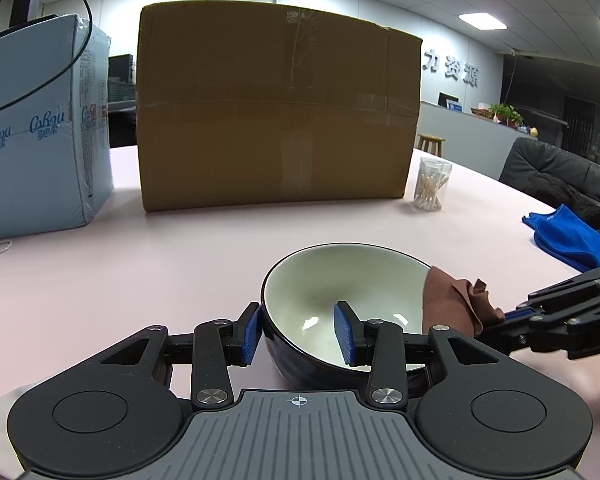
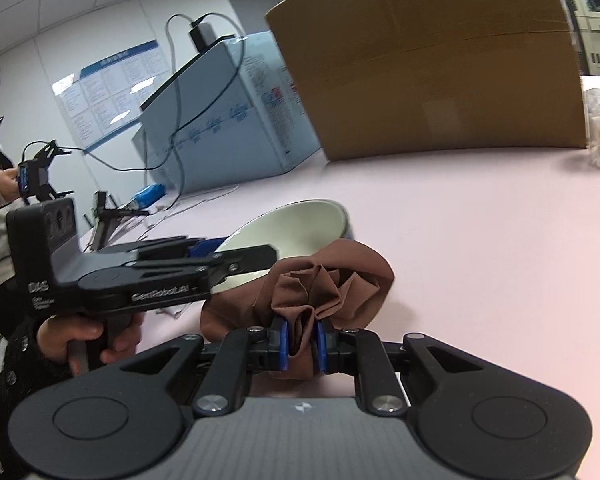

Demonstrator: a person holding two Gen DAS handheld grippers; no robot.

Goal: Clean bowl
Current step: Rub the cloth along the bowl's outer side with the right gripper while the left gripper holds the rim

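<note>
Gripping the bowl by its near rim, my left tongs are clamped on it, one blue pad outside the dark wall and the other inside against the pale lining. That bowl is sitting on the pink counter, tilted towards me. Behind the bowl a big cardboard box is standing, with a light blue carton to the box's left and a clear jar of cotton swabs to its right. To the bowl's right my right tongs are coming in with a brown cloth touching the rim; further right a blue cloth is lying at the counter edge.

From the right wrist, my right tongs are pinched together on the bunched brown cloth, which is pressing against the bowl just beyond. Left of the bowl, my left hand is holding the left tongs on its rim. Behind the bowl the cardboard box and blue carton are standing.
</note>
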